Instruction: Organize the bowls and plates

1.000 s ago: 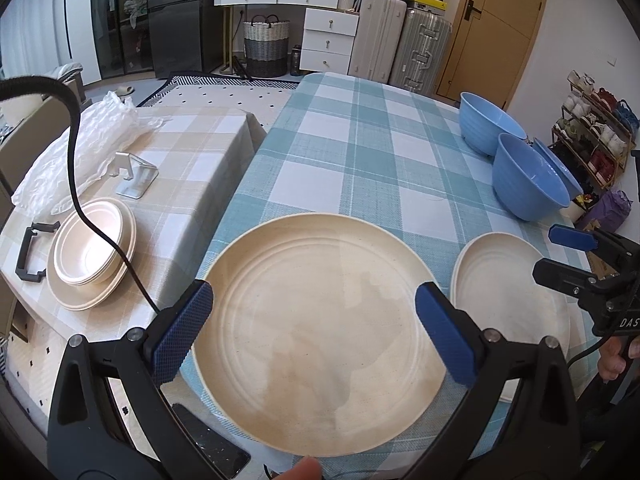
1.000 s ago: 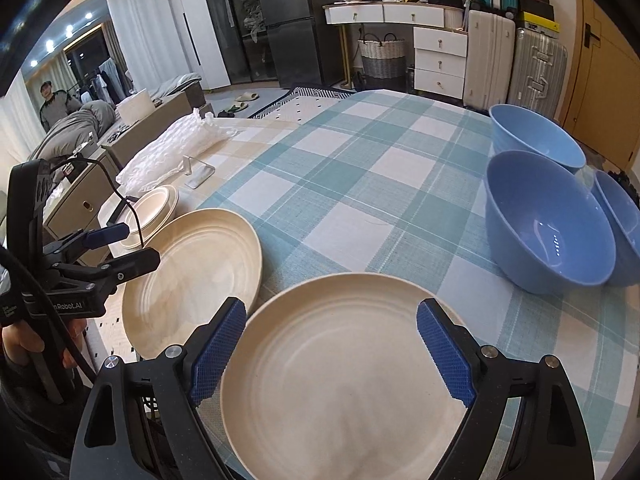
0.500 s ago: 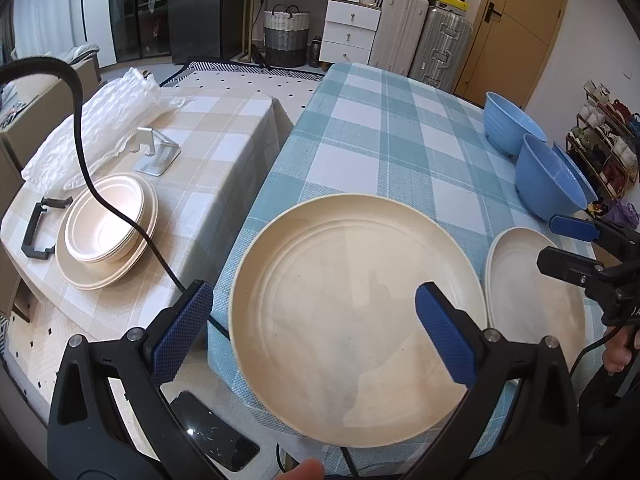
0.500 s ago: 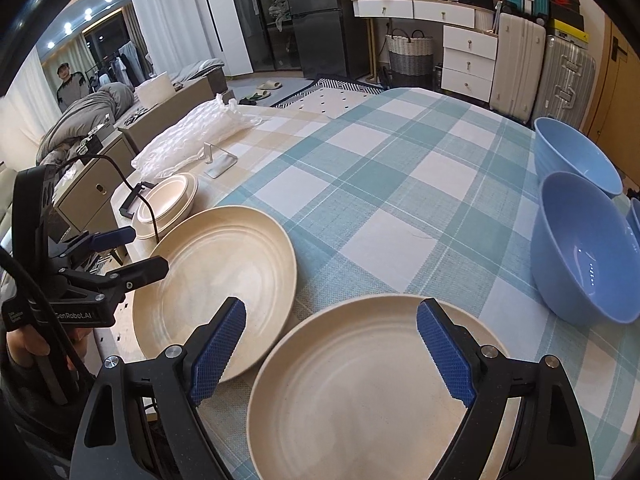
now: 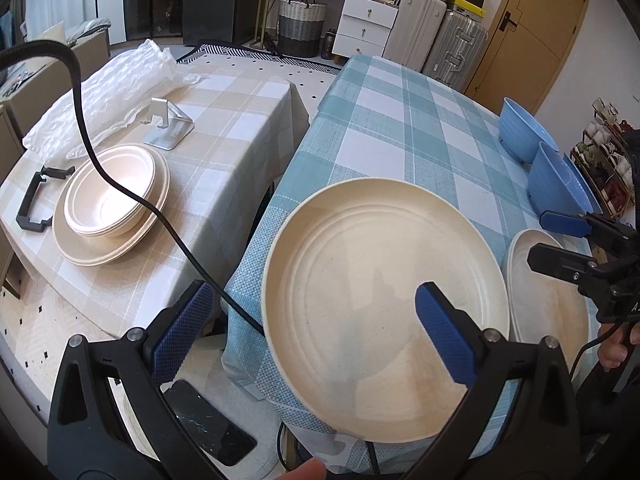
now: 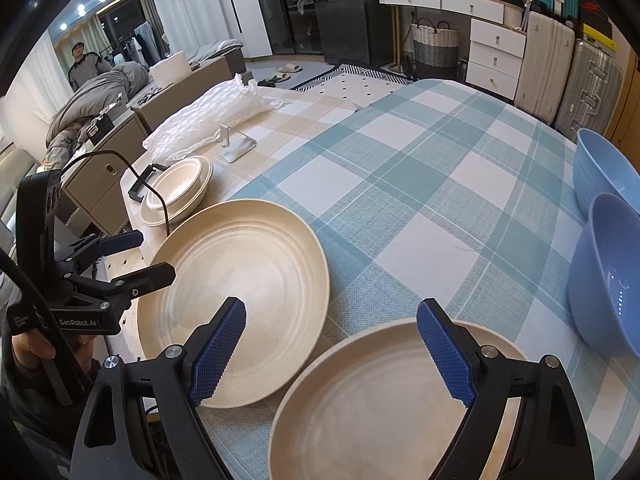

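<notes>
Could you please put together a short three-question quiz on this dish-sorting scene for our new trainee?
1. True or false: the cream bowls sit stacked on a plate on the beige-checked table.
2. How many large cream plates lie on the teal-checked cloth?
3. Which stands closer to the blue bowls: A, the left plate, or B, the right plate?

Key: 1 true. 2 two. 3 B.

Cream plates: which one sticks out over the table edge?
The big round cream plate under the left hand-held gripper overhangs the blue-checked tablecloth's corner. The other cream plate lies fully on the cloth.
</notes>
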A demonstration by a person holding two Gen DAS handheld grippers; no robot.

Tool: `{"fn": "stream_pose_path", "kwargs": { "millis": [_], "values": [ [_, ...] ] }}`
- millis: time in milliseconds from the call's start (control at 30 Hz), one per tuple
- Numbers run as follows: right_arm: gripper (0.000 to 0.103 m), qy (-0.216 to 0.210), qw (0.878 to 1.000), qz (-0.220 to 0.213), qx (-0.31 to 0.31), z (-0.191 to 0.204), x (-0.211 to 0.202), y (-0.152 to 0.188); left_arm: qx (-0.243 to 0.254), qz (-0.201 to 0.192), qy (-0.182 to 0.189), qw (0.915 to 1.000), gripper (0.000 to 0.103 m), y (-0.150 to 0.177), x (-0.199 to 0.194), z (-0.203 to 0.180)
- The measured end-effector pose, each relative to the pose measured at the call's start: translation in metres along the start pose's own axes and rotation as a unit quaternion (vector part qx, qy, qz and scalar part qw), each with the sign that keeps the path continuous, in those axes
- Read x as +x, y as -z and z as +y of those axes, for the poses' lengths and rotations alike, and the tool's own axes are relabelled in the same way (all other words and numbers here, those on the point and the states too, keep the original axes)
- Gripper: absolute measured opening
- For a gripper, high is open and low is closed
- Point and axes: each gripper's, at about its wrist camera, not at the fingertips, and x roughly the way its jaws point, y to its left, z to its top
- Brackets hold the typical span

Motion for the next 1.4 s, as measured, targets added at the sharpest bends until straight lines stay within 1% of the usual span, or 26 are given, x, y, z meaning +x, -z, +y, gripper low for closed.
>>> {"fn": "stream_pose_path", "kwargs": {
  "millis": [267, 433, 633, 867, 933, 1000, 1100, 1167, 1367, 1400],
  "values": [
    [0.089, -0.005, 1.0, 0.021, -0.022, 0.012, 0.019, -0.007, -0.013, 0.003, 0.006, 0.9999, 0.1, 0.004, 0.008, 0.012],
    [0.089, -0.008, 0.999, 0.033, -0.031, 0.016, 0.031, -0.012, -0.016, 0.009, 0.016, 0.9997, 0.098, 0.004, 0.014, 0.013],
    [0.089, -0.008, 0.998, 0.046, -0.035, 0.018, 0.043, -0.016, -0.018, 0.015, 0.022, 0.9995, 0.093, 0.004, 0.021, 0.015],
    [0.085, -0.009, 0.997, 0.064, -0.04, 0.018, 0.056, -0.018, -0.018, 0.019, 0.029, 0.9992, 0.088, 0.005, 0.025, 0.014],
    [0.084, -0.008, 0.997, 0.068, -0.046, 0.019, 0.059, -0.018, -0.014, 0.019, 0.027, 0.9994, 0.085, 0.006, 0.025, 0.014],
    [0.083, -0.007, 0.996, 0.072, -0.049, 0.018, 0.062, -0.019, -0.013, 0.022, 0.027, 0.9993, 0.076, 0.006, 0.026, 0.014],
    [0.079, -0.01, 0.996, 0.079, -0.05, 0.017, 0.066, -0.02, -0.014, 0.024, 0.027, 0.9992, 0.072, 0.006, 0.028, 0.014],
    [0.079, -0.01, 0.995, 0.082, -0.051, 0.016, 0.068, -0.021, -0.015, 0.026, 0.029, 0.9991, 0.071, 0.006, 0.028, 0.015],
    [0.074, -0.013, 0.994, 0.094, -0.055, 0.015, 0.073, -0.02, -0.016, 0.029, 0.026, 0.9991, 0.057, 0.005, 0.028, 0.017],
    [0.071, -0.014, 0.994, 0.097, -0.056, 0.014, 0.074, -0.02, -0.016, 0.031, 0.026, 0.9991, 0.056, 0.006, 0.028, 0.017]
  ]
}}
